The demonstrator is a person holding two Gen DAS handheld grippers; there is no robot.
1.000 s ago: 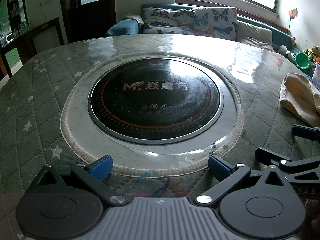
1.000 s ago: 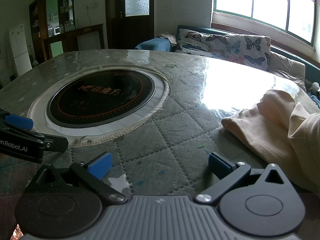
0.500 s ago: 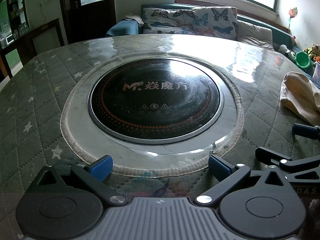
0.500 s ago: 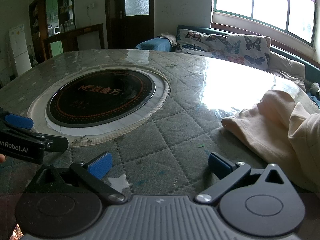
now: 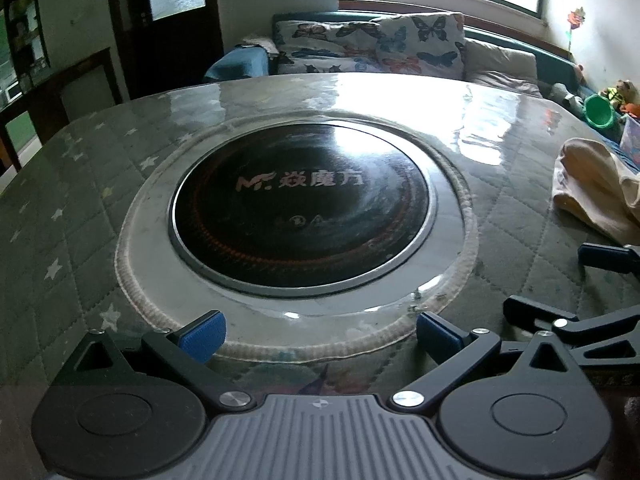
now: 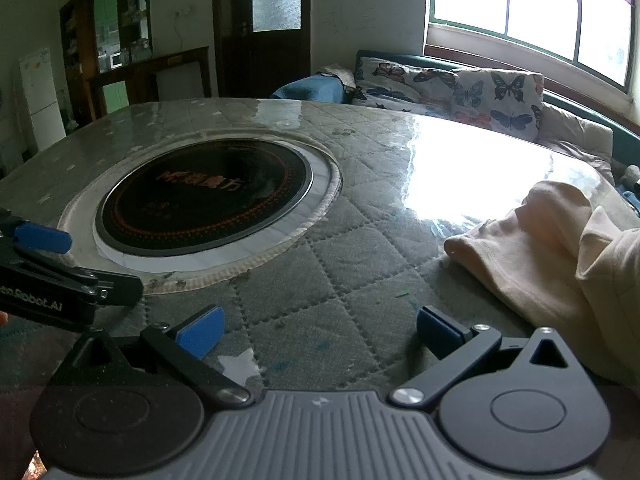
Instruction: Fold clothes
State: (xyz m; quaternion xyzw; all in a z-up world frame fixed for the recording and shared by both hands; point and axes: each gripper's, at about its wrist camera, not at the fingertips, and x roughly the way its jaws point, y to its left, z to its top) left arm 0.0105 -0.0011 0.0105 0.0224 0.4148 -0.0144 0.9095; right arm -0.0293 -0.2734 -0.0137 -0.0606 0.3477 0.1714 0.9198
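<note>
Daylight from the window (image 6: 532, 12) throws white glare across the glossy desk (image 6: 460, 168); the room's left is dim, with fisheye-bent edges and slight blur.

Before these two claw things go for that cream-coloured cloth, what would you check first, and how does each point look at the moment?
1. Left gripper open and empty: ok, jaws wide apart, nothing between them.
2. Right gripper open and empty: ok, same.
3. Cream garment within view: ok, it lies crumpled on the table, to the right of both grippers.
4. Garment laid flat for folding: not ok, it is bunched with raised folds.
5. Whole garment visible: cannot tell its shape, it runs past the frame's right edge.
6. Clear space for folding: ok, the quilted cover before the right gripper is bare; the round black cooktop sits further left.
</note>
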